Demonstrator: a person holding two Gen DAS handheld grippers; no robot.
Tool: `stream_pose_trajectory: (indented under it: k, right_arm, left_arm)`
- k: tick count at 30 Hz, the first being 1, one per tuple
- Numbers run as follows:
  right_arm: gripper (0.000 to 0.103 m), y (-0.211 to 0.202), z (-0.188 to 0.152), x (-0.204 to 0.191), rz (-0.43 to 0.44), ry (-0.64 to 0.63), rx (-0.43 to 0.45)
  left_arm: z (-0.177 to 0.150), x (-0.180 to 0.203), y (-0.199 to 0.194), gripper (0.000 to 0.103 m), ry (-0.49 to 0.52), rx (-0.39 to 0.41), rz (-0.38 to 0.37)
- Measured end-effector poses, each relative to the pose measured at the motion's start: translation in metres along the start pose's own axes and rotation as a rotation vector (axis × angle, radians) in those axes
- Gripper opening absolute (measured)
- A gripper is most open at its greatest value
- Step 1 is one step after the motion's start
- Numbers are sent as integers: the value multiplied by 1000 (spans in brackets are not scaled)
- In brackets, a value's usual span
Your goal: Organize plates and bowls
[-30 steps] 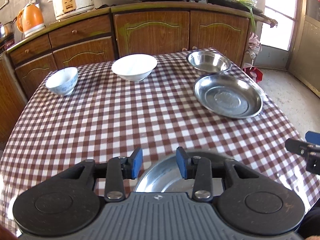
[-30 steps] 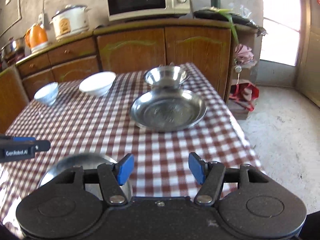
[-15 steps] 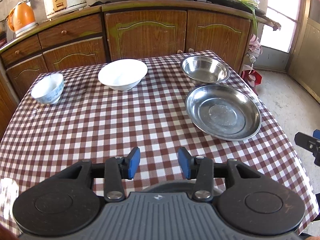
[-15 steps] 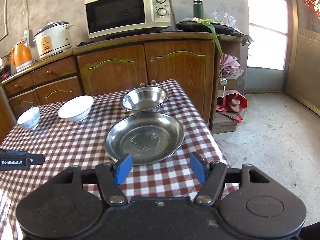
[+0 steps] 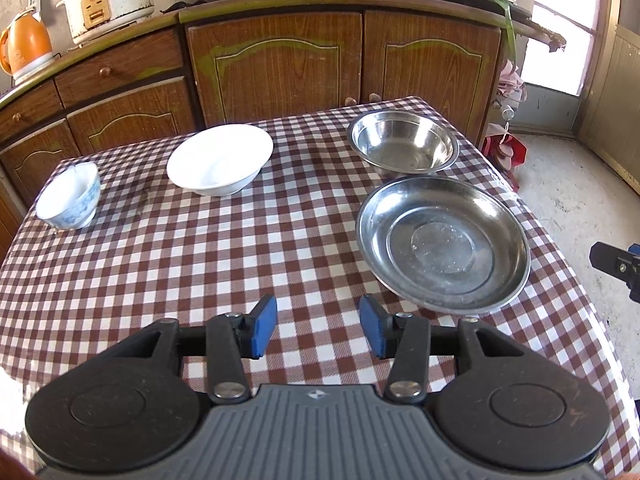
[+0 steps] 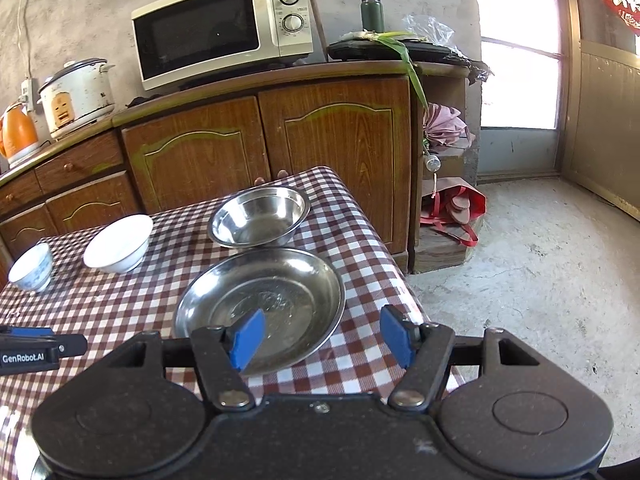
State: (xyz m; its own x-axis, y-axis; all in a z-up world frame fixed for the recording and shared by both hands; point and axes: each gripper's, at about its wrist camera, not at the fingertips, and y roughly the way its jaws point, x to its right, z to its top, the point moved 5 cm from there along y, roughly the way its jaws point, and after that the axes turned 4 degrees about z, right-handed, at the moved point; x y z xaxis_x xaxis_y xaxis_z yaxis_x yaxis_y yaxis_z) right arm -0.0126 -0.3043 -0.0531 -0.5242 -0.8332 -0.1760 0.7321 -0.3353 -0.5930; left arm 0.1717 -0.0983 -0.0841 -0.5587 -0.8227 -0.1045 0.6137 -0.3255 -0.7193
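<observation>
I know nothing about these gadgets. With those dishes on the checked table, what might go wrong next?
1. The steel plate sits close to the table's right edge; a nudge from the right tool, whose open fingers frame its near rim, might push it toward the floor.
2. The steel bowl appears to touch the plate's far rim, so lifting the plate may jostle it.
3. The left tool is opening over bare cloth, holding nothing; thin shiny rims could slip from the pads.

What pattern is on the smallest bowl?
White with blue floral print, smallest bowl; clearest in left wrist view.

Home kitchen: microwave [image 6: 222, 28], rice cooker [image 6: 76, 94].
</observation>
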Motion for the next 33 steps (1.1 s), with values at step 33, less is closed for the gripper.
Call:
stream_pose_trajectory:
  k: [33]
  right_arm:
    - [78, 116, -2, 34, -29, 40, -101]
  left_arm:
    - [23, 33, 110, 60, 36, -63, -13]
